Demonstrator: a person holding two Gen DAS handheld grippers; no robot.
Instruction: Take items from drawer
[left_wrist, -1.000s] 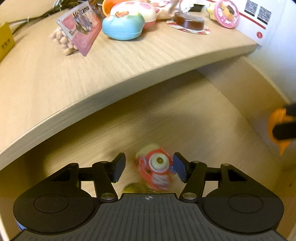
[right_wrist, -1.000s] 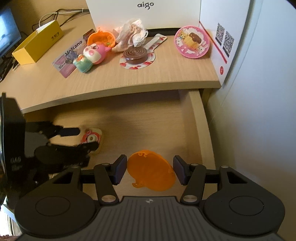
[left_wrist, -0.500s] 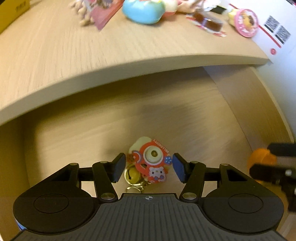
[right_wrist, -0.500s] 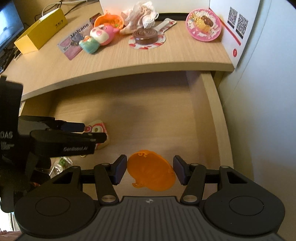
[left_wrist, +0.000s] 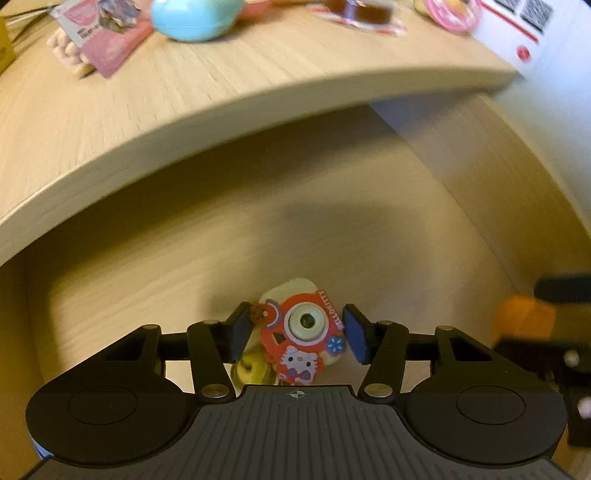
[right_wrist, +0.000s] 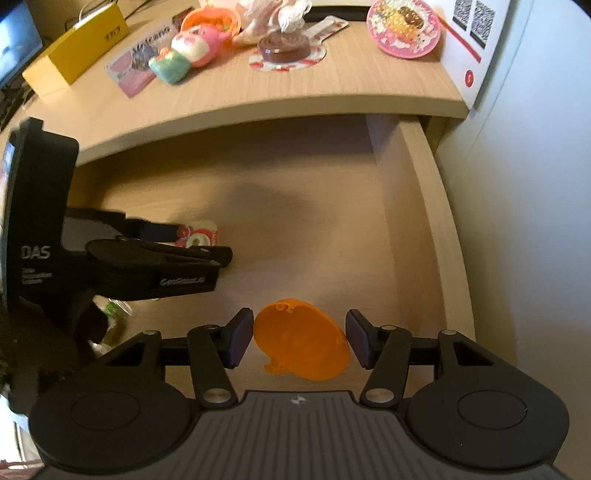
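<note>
A red toy camera keychain (left_wrist: 303, 332) with a cartoon cat lies on the floor of the open drawer (right_wrist: 332, 236), a yellow bell (left_wrist: 255, 367) beside it. My left gripper (left_wrist: 298, 332) points down over it. Its jaws are closing with the toy between them, and the pads (left_wrist: 242, 328) stand right at its edges without pressing. From the right wrist view, the left gripper (right_wrist: 203, 245) reaches in from the left over the toy (right_wrist: 199, 236). My right gripper (right_wrist: 299, 341) is shut on an orange round lid (right_wrist: 301, 339), held above the drawer floor, also visible as an orange lid (left_wrist: 521, 319).
The desk top (right_wrist: 332, 85) overhangs the drawer's back and carries a yellow box (right_wrist: 77, 44), a pink and blue toy (right_wrist: 188, 50), a brown disc (right_wrist: 288, 46) and a pink plate (right_wrist: 406, 29). A clear wrapper (right_wrist: 114, 314) lies at the drawer's near left. The drawer's right wall (right_wrist: 432, 221) stands close.
The left gripper's jaws have narrowed around the toy camera, which now sits sharp and centred between them. The right gripper has sunk a little, and the orange lid has kept its place between the pads.
</note>
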